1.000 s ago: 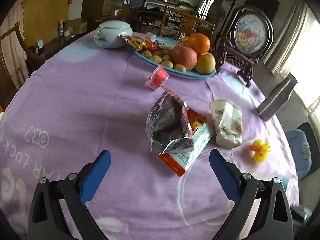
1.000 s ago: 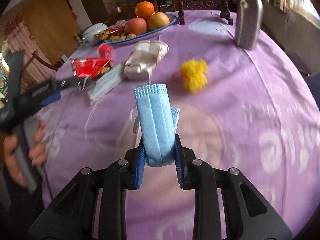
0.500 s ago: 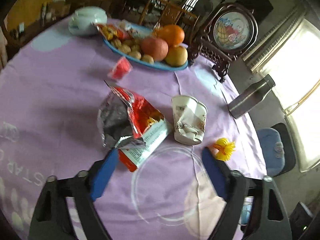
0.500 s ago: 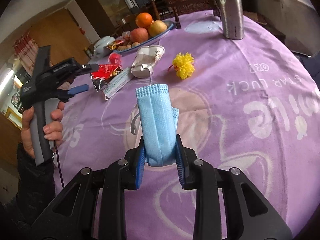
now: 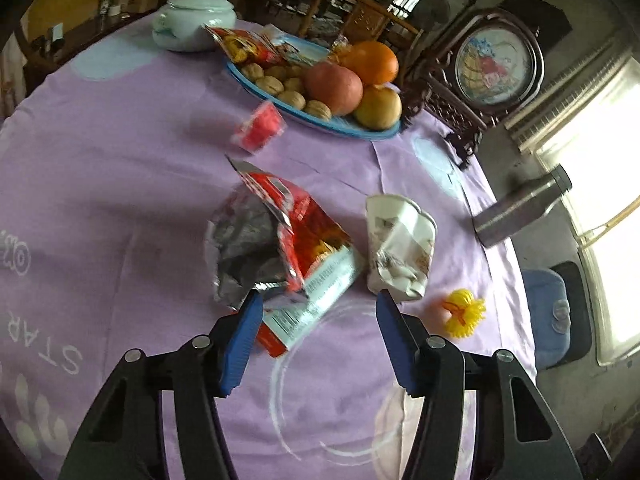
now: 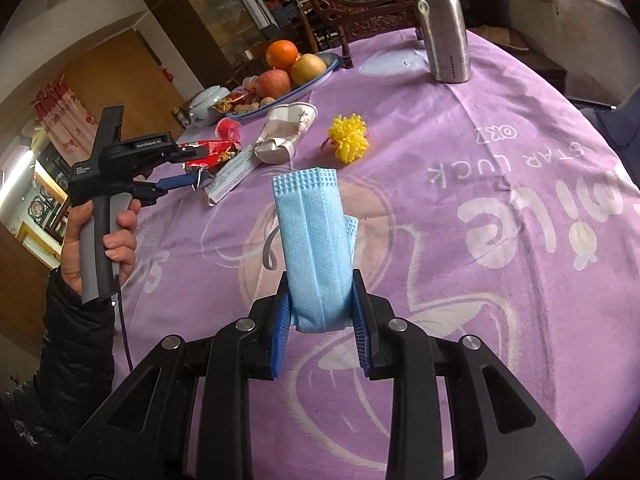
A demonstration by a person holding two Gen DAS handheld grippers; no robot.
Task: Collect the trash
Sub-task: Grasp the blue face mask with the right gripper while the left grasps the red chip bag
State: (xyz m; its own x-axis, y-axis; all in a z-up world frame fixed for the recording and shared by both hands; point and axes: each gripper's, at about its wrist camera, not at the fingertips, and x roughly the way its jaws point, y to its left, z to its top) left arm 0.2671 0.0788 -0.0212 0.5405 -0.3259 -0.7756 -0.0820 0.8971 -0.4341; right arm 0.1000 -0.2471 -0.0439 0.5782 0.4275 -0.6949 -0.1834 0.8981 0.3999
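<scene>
On the purple tablecloth [image 5: 120, 168], a blue plate [image 5: 340, 126] holds walnuts, an apple and an orange. The left gripper [image 5: 316, 312], jaws just closing but apart, straddles the torn snack bag [image 5: 276, 240], mouth towards it. The right gripper [image 6: 320, 300] pinches a folded blue mask [image 6: 312, 240], standing lengthwise away.

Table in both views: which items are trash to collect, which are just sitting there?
Trash:
- snack bag
- crushed paper cup
- blue face mask, held in the right tongs
- red jelly cup

Just there:
- fruit plate
- metal bottle
- yellow pompom
- lidded jar
</scene>
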